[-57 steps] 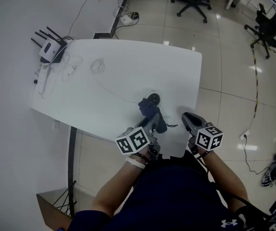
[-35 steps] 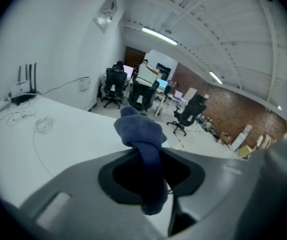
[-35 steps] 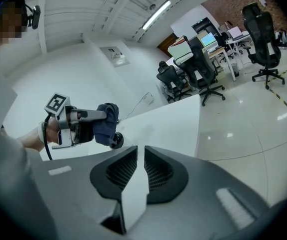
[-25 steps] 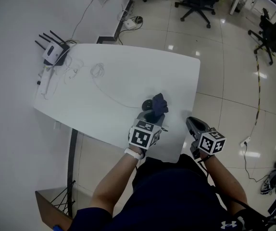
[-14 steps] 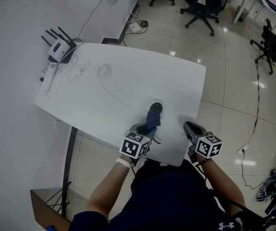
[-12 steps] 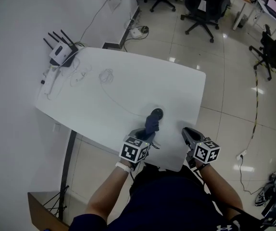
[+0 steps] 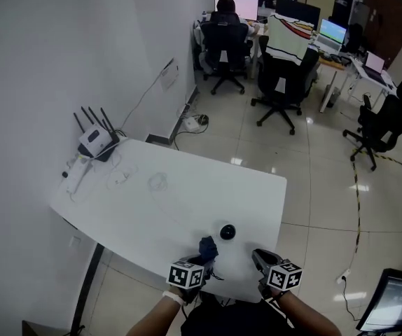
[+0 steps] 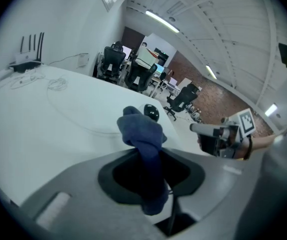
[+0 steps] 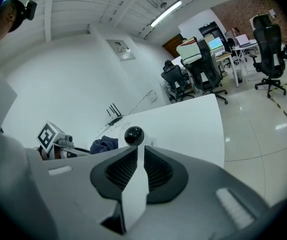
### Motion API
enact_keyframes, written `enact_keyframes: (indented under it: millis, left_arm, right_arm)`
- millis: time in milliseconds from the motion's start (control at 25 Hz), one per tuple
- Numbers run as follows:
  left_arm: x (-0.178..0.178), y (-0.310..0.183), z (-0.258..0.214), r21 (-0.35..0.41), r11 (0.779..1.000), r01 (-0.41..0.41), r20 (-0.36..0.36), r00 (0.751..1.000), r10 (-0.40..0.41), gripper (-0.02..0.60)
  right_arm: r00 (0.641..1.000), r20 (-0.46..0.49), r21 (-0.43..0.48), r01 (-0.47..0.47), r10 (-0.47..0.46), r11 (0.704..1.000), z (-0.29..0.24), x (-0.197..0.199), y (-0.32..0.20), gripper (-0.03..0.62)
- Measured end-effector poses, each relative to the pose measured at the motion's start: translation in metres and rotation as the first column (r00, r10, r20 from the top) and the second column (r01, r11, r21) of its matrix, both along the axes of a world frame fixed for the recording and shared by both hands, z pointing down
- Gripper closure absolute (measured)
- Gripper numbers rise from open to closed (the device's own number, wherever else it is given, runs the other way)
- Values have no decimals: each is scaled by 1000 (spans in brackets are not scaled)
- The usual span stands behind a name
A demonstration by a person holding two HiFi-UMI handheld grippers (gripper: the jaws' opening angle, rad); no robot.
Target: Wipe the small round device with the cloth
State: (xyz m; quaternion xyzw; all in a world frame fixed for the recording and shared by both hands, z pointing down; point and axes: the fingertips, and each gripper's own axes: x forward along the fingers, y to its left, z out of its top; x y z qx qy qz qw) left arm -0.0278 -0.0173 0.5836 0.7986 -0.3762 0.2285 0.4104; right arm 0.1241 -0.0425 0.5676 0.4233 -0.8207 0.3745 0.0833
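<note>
Withdrawn from the small round black device (image 7: 227, 232), which sits near the table's (image 7: 187, 187) front edge, my left hand-held gripper (image 7: 198, 263) stays clamped on the blue cloth (image 7: 206, 246); I should press its bunched tip back squarely, my right hand-held gripper (image 7: 259, 257) idling narrowly apart, empty.

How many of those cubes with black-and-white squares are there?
2. One cube sits on the left gripper, which holds the cloth; the other cube on the right gripper beside it. No others show.

One table (image 7: 187, 194), one round device (image 7: 227, 232), one cloth (image 7: 206, 247), one router (image 7: 97, 142) — two grippers: left gripper (image 7: 202, 259), right gripper (image 7: 259, 257).
</note>
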Motion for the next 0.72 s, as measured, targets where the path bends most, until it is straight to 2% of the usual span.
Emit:
enact_keyframes:
  millis: [120,240,280,320,400,480,520,560,600,640,720]
  left_arm:
    - [-7,4,22,-134,990,41,-145,988,-60,477]
    - [-11,3,39,-300,950,82,-328,927,-183,477]
    - [-13,2,44,-332,940,83,-353,913,-205,477]
    - [-16,0,48,-344,936,80,-351,913,-207,476]
    - [-24,-1,56,-313,948,56,-269,952,-145,476]
    - [-33,-4,62,-233,972,7,-110,993,-34,466]
    - [-38,-7,65,-185,982,-27,-9,1000,26,457]
    - [-44,-11,68,-135,989,-68,103,991,82,448]
    - [-50,-16,72,-86,990,-113,219,967,130,434]
    - [-56,-21,76,-48,986,-161,324,931,168,415]
    - [-63,-24,84,-16,971,-237,457,862,218,385]
  right_arm:
    - [1000,-4,5,-8,8,1000,-2,-10,5,546]
    - [1000,-9,10,-15,15,1000,-4,-18,12,546]
    - [1000,-10,12,-19,19,1000,-5,-20,13,546]
    - [1000,-11,16,-22,23,1000,-6,-23,15,546]
    - [999,-12,25,-29,29,999,-11,-28,18,546]
    - [999,-12,37,-34,34,999,-14,-31,20,546]
    - [999,-12,43,-36,37,998,-16,-33,21,546]
    - [999,-11,49,-40,40,998,-18,-33,22,546]
    - [999,-10,54,-43,44,998,-19,-34,23,546]
    - [999,-9,59,-46,47,997,-21,-36,24,546]
    - [999,-7,69,-50,51,996,-23,-39,26,546]
